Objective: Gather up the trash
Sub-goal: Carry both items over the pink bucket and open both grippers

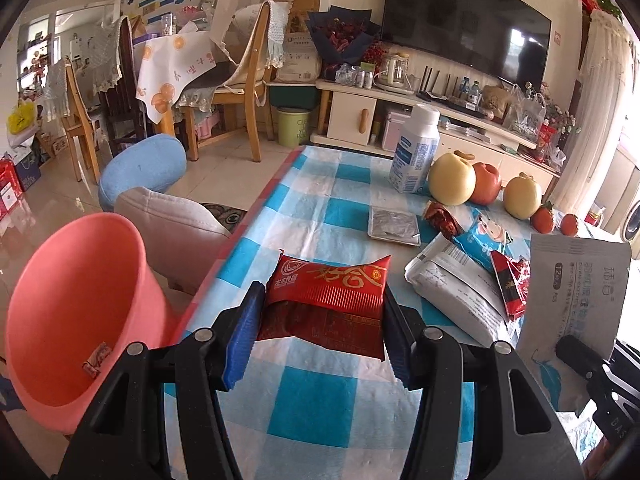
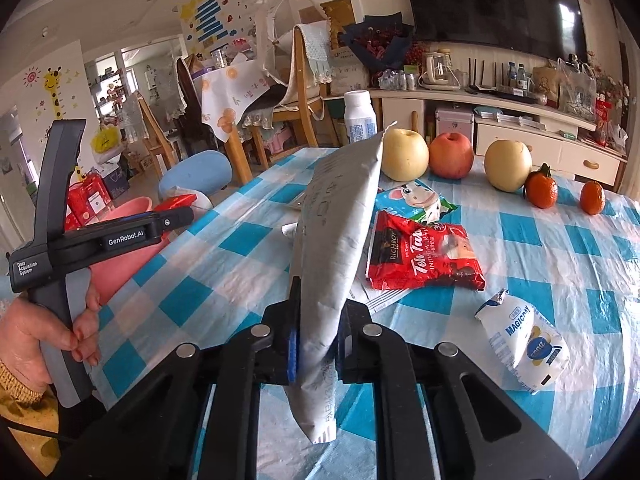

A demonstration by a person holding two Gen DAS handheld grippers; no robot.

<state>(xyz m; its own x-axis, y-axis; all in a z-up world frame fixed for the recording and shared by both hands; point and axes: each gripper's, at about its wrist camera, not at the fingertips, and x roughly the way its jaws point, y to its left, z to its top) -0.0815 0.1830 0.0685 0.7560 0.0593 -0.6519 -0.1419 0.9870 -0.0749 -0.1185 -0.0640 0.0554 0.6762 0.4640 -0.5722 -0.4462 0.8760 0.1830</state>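
On the blue-checked table [image 1: 320, 216], the left gripper [image 1: 322, 316] clamps a red wrapper [image 1: 332, 292] crosswise; the pink bin [image 1: 76, 312] gapes just to its left, nearer than to the right gripper [image 2: 316, 344], which pinches a grey pouch [image 2: 340, 232] upright.

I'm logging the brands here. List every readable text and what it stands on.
"RICHBOY INSTANT Teh Tarik": red sachet
"MAGICDAY": white pouch
"GenRobot.AI", "Data Acquisition System": left tool
"12 PCS": grey pouch held in the right tool
Chinese print on the red wrapper and the bottle: not legible.
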